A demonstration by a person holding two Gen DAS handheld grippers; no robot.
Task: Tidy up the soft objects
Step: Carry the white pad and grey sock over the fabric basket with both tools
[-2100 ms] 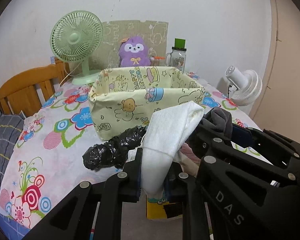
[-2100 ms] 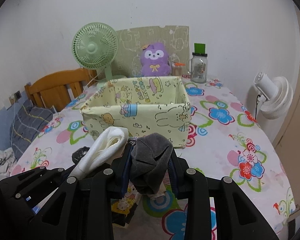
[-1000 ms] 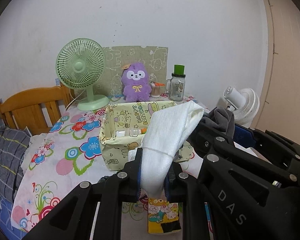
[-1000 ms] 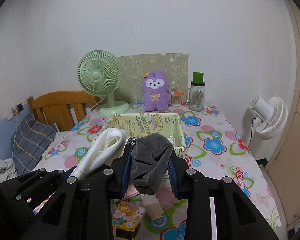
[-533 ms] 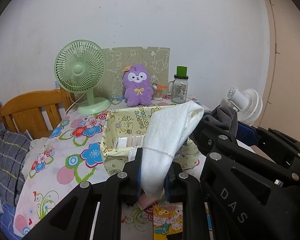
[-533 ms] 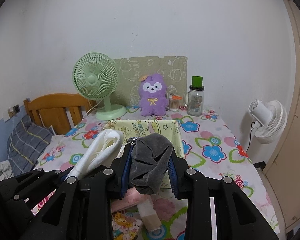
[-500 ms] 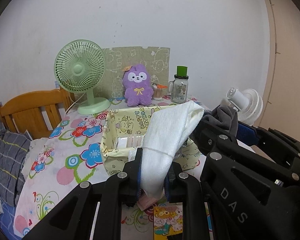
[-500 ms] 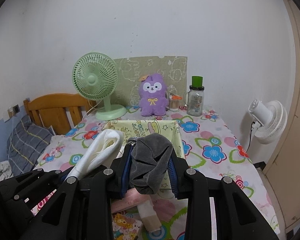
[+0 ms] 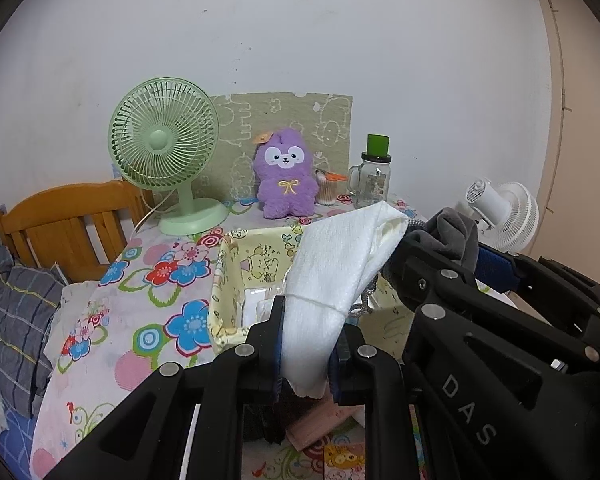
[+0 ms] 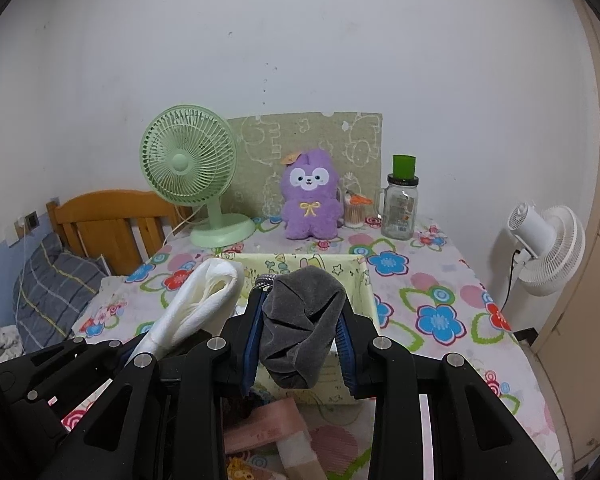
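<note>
Left wrist: left gripper (image 9: 306, 350) clamps white cloth (image 9: 336, 276), blocking yellow fabric box (image 9: 227, 288); green fan (image 9: 163, 148), purple plush (image 9: 285, 178) behind.
Right wrist: right gripper (image 10: 300, 340) clamps grey cloth (image 10: 302, 324) before the box; jar (image 10: 400, 210), white fan (image 10: 548, 248) beyond.

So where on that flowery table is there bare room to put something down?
Bare tablecloth lies right of the yellow fabric bin, toward the white fan, and left of it below the green fan. The back edge by the purple plush is crowded.

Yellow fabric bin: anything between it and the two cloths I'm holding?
Nothing visible does. The white cloth in the left gripper and the grey cloth in the right gripper hang near the yellow bin, whose top is open.
</note>
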